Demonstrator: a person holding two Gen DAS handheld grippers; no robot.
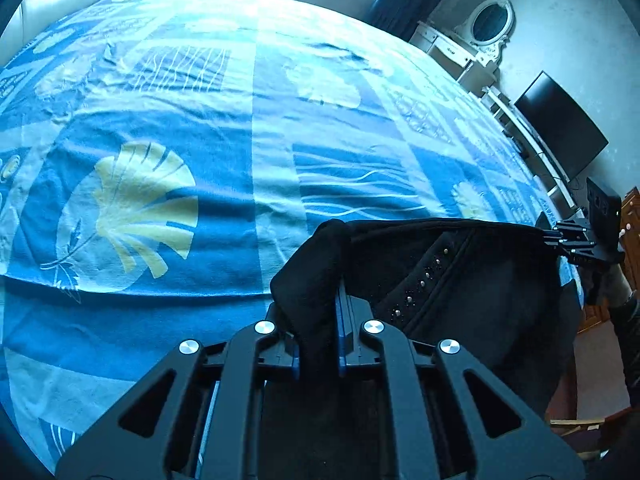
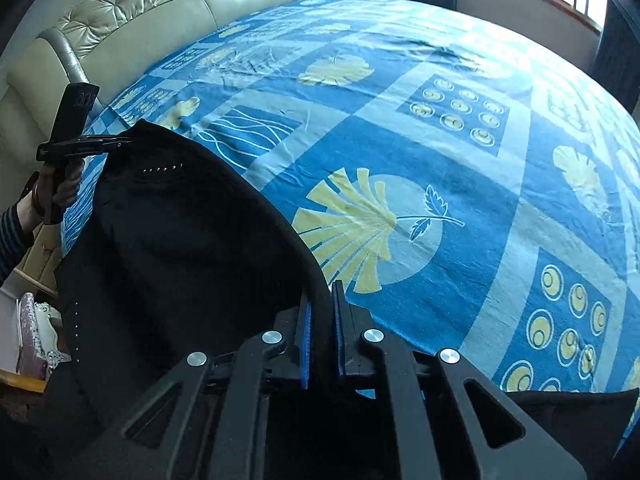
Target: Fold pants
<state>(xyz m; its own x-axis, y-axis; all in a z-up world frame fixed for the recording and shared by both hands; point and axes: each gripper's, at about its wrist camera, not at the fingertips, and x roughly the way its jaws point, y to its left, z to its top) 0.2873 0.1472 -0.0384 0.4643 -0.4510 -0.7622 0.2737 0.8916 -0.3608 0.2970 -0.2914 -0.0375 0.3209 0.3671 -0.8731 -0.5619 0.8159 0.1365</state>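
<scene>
Black pants (image 1: pixel 448 276) with small silver studs hang stretched between my two grippers above the near edge of the bed. My left gripper (image 1: pixel 320 320) is shut on one end of the waistband, cloth bunched over its blue pads. My right gripper (image 2: pixel 320 312) is shut on the other end of the waistband, and the pants (image 2: pixel 180 248) sag away to the left. The right gripper also shows in the left wrist view (image 1: pixel 560 236), and the left gripper in the right wrist view (image 2: pixel 120 142), each pinching the taut upper edge.
The bed (image 1: pixel 200 120) carries a blue sheet with cream leaf and circle prints. A tufted cream headboard (image 2: pixel 168 12) runs along its far side. A white dresser with an oval mirror (image 1: pixel 490 24) and a dark monitor (image 1: pixel 560 128) stand beyond the bed.
</scene>
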